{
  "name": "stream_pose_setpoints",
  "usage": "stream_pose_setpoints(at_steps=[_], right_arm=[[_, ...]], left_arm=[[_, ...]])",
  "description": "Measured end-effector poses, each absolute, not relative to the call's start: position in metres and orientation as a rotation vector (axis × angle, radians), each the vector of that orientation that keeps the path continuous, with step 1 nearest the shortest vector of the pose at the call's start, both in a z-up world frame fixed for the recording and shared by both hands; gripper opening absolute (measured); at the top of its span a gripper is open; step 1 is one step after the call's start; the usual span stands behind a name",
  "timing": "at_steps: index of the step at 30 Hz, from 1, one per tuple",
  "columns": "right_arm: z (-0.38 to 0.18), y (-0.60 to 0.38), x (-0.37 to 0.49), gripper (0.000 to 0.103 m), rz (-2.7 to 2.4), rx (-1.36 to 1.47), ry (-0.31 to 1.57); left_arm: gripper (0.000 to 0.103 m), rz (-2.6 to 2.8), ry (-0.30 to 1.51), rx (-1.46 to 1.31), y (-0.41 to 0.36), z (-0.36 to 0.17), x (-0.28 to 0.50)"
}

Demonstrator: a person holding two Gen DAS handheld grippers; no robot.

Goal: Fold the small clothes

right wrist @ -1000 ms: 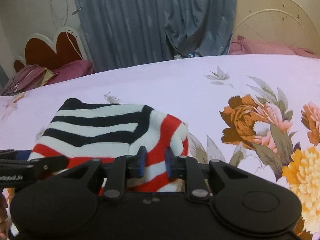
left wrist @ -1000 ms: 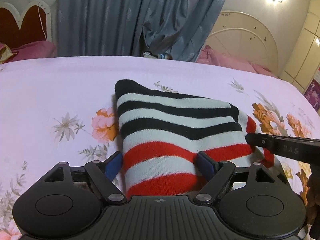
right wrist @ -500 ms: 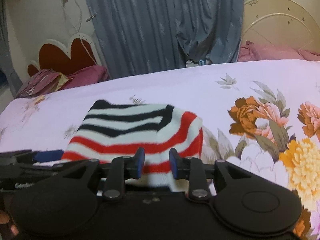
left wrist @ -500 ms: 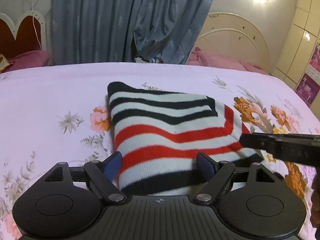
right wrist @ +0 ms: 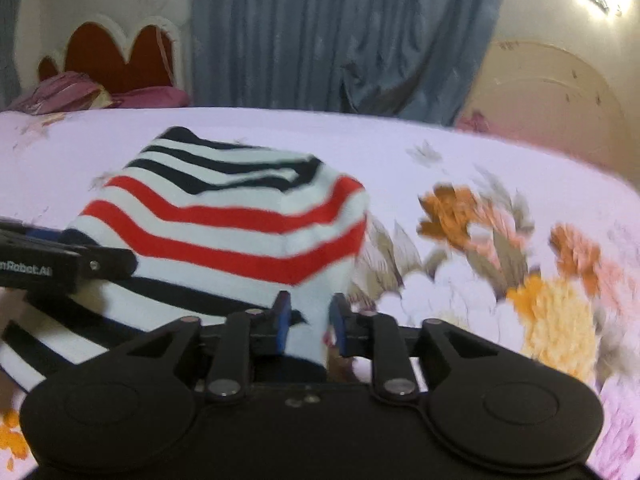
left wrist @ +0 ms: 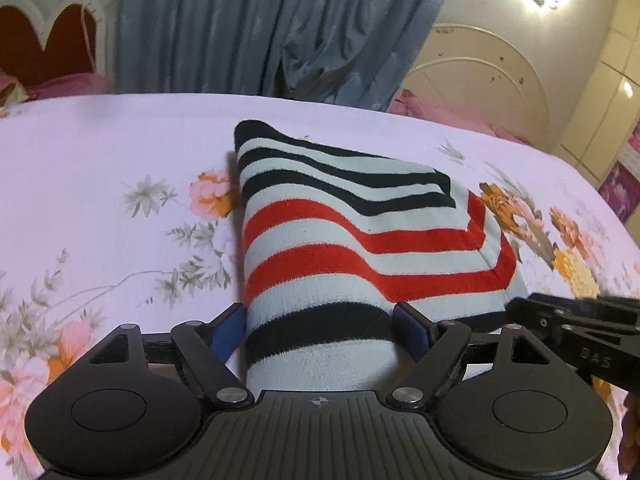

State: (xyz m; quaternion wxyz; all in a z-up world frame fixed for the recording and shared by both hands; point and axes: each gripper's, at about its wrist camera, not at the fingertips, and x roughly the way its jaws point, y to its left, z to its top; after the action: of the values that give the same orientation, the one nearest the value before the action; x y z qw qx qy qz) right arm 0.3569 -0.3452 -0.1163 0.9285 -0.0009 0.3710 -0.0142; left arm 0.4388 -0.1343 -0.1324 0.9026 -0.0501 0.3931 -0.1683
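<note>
Two grippers work one striped garment (left wrist: 360, 240) on the bed (left wrist: 100, 152), and we see it from both wrist cams. In the left view our left gripper (left wrist: 320, 330) sits bottom centre w/ fingers spread wide; the cloth's near end, a black band over pale knit, passes between the blue pads (left wrist: 226, 330) and fills the gap. We can't tell if the pads press it, so it reads as released, straddling the cloth. The garment runs from bottom centre up to mid frame, black stripes at the far end, red ones in the middle, w/ a mitred fold at its right corner.

In the right view our right gripper (right wrist: 308, 320) is at bottom centre, pads close together and pinching the garment's (right wrist: 224, 224) near right corner; the cloth bunches up between them. The left gripper's (right wrist: 60, 264) black finger enters from the left edge, just beside the cloth. This view is blurred, esp. the floral print at right.

Blue curtain (left wrist: 280, 28) hangs behind the bed, upper centre.
</note>
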Motion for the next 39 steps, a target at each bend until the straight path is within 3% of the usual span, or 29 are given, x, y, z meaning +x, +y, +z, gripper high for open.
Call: stream_pose_setpoints(at_steps=[5, 7, 9, 15, 27, 32, 36, 39], right_arm=[[-0.100, -0.352, 0.340, 0.025, 0.001, 0.053, 0.750], [-0.094, -0.358, 0.330, 0.033, 0.013, 0.115, 0.739], [-0.089, -0.359, 0.316, 0.035, 0.019, 0.134, 0.728], [-0.100, -0.352, 0.292, 0.017, 0.026, 0.125, 0.774], [-0.127, -0.363, 0.287, 0.018, -0.015, 0.226, 0.858], [-0.122, -0.370, 0.291, 0.029, -0.011, 0.268, 0.886], [-0.108, -0.374, 0.289, 0.050, 0.005, 0.303, 0.854], [-0.101, -0.375, 0.294, 0.055, 0.011, 0.294, 0.834]], left_arm=[[0.080, -0.366, 0.770, -0.067, -0.133, -0.118, 0.418], [0.080, -0.376, 0.768, -0.069, -0.129, -0.116, 0.405], [0.080, -0.385, 0.778, -0.074, -0.126, -0.116, 0.394], [0.080, -0.392, 0.826, -0.084, -0.119, -0.131, 0.373], [0.080, -0.387, 0.880, -0.102, -0.116, -0.149, 0.373], [0.080, -0.377, 0.884, -0.081, -0.119, -0.141, 0.376], [0.080, -0.373, 0.893, -0.102, -0.118, -0.132, 0.378], [0.080, -0.367, 0.878, -0.102, -0.118, -0.124, 0.377]])
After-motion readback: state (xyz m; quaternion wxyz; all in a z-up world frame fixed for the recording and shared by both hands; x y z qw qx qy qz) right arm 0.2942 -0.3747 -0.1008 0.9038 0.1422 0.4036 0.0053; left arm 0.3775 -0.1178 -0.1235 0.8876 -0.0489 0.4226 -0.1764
